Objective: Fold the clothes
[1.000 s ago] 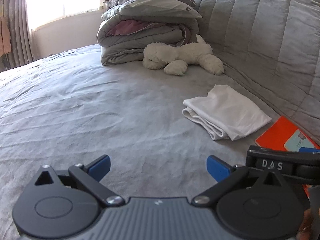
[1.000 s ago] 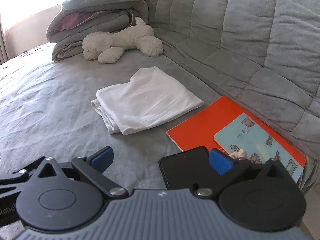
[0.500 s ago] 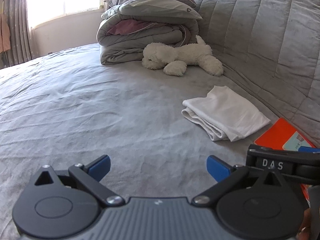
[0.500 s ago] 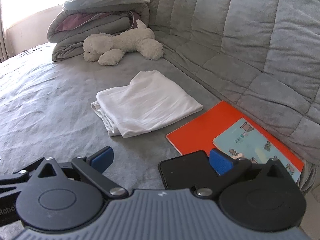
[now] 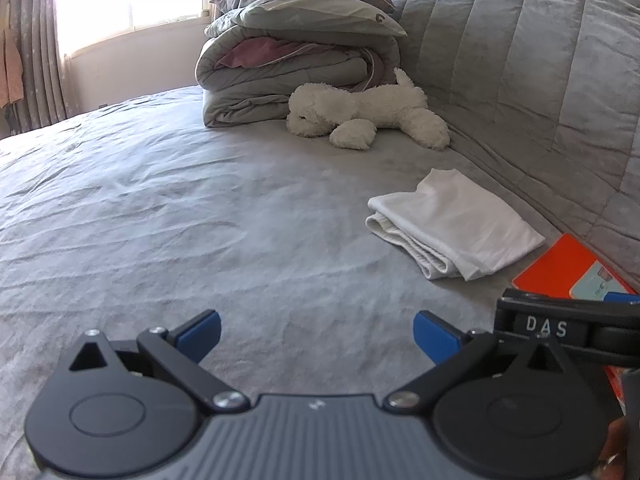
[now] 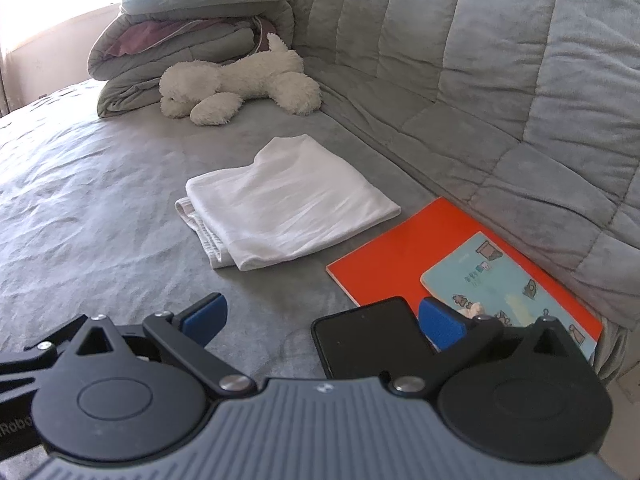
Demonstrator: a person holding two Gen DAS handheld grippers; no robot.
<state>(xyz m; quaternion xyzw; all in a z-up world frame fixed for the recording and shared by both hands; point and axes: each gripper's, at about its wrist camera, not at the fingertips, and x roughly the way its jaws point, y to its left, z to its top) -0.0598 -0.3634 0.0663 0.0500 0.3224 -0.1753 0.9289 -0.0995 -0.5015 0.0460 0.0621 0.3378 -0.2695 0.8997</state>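
A white garment [image 5: 456, 226] lies folded into a small rectangle on the grey bed, near the quilted backrest; it also shows in the right wrist view [image 6: 286, 204]. My left gripper [image 5: 318, 334] is open and empty, low over the bedsheet, well short and left of the garment. My right gripper [image 6: 324, 318] is open and empty, close to the bed's near edge, short of the garment. Part of the right gripper [image 5: 560, 326] shows at the left view's right edge.
A white plush dog [image 5: 360, 118] lies beside a stack of folded duvets and pillows [image 5: 296, 64] at the far end. An orange book [image 6: 400, 254] with a light-blue booklet [image 6: 504, 280] and a black phone [image 6: 372, 336] lie beside the garment. The grey bedsheet [image 5: 160, 208] spreads left.
Both grippers have drifted slightly back and up from the folded garment; jaws stay open. The garment has not moved.
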